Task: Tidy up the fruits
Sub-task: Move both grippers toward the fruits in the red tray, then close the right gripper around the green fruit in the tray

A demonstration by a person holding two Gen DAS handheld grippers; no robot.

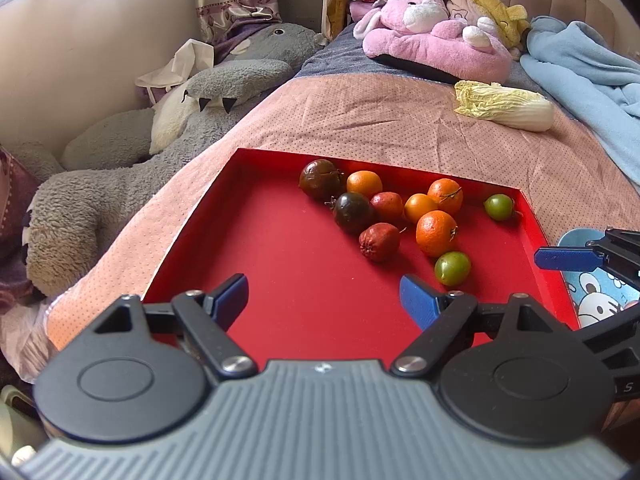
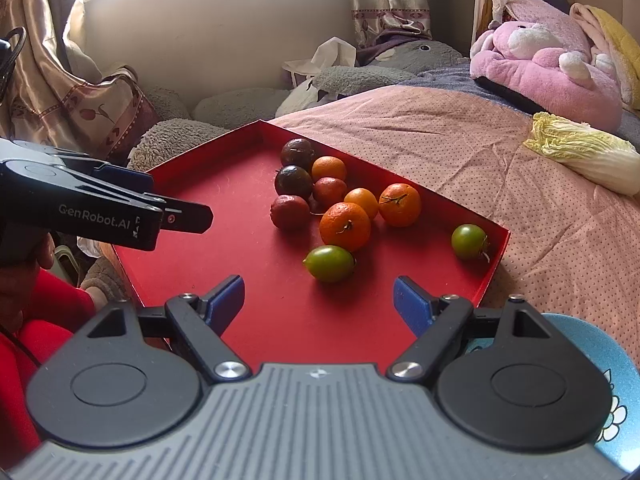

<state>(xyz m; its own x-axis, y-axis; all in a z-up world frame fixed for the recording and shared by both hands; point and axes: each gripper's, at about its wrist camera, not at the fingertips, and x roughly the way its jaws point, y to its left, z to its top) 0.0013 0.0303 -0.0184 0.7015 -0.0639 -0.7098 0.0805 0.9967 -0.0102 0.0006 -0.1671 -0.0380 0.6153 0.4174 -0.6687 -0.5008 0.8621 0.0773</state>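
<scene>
Right wrist view: green fruit (image 2: 329, 263) lies just beyond the open hand-held gripper (image 2: 319, 300).

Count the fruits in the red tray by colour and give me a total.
Orange fruits: 4
Red fruits: 2
Dark purple fruits: 2
Green fruits: 2
Total in the red tray: 10
</scene>
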